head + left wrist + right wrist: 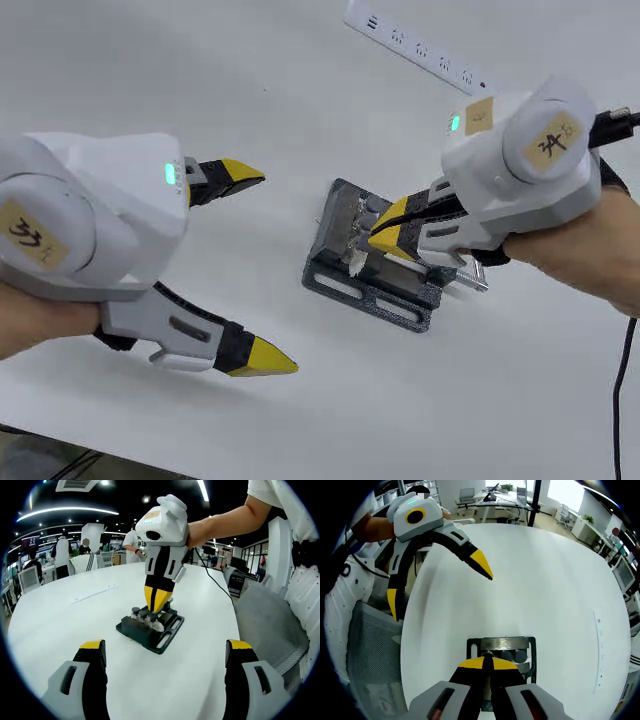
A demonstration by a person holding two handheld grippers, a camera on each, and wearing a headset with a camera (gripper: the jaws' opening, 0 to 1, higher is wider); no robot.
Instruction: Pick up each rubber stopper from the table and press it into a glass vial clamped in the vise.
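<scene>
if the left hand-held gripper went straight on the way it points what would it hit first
Probably the vise with its vials, or the right hand-held gripper just above it; depth is unclear.

Bare table (pixel 200 60) lies open all round the vise (pixel 372 285). From above, the right gripper (pixel 385 230) blocks the vials (pixel 143 615). The left gripper (pixel 270 270) hangs well apart, jaws spread. A power strip (pixel 415 45) lines the far side.

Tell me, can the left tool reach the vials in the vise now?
Probably not: the table between left tool and vise is free, but the shut right tool sits over the vials.
</scene>
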